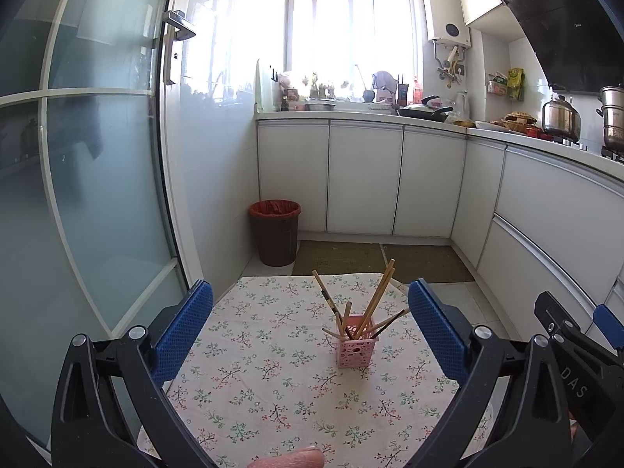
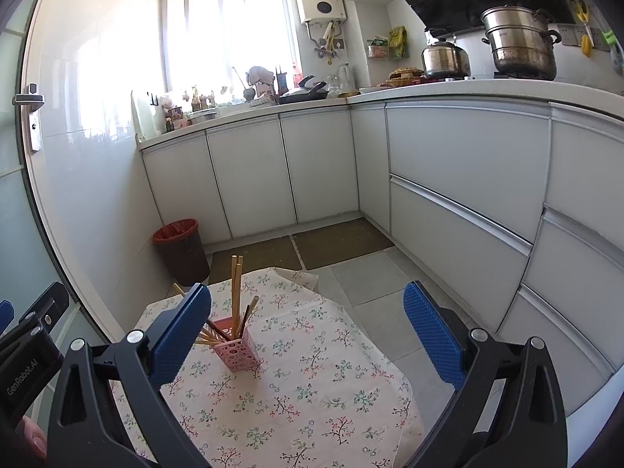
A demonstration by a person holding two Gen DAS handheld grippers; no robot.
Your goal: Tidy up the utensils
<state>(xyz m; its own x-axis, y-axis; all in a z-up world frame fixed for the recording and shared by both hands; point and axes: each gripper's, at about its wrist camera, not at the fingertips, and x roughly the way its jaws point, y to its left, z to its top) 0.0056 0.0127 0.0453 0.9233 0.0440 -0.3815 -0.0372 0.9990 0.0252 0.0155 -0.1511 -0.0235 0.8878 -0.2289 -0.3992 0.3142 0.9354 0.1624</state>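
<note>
Nearest, left gripper [image 1: 310, 321] spread wide, blue fingers [image 1: 183, 329] released and grasping nothing, held above the near edge of the tabletop [image 1: 249, 397] with its flowered cloth. Right gripper [image 2: 308, 329] likewise released, blue fingers [image 2: 433, 331] far apart and empty, hanging over the right side of the same cloth; seen again at the right border of the left wrist view, just beside the left gripper.

Farther out, near the middle of the cloth, pink basket [image 1: 355, 345] upright, apart from both grippers, between the left fingers in the left wrist view and partly behind the left-hand finger in the right wrist view. Chopsticks [image 1: 378, 298] standing in it, fanned out and leaning in several directions, tips well above the rim.

Beyond the tabletop, brown trash bin [image 1: 275, 232] with a red liner on the floor by the wall. Farthest, white cabinets [image 1: 364, 179] under a cluttered kitchen counter and a bright window [image 1: 351, 23].
</note>
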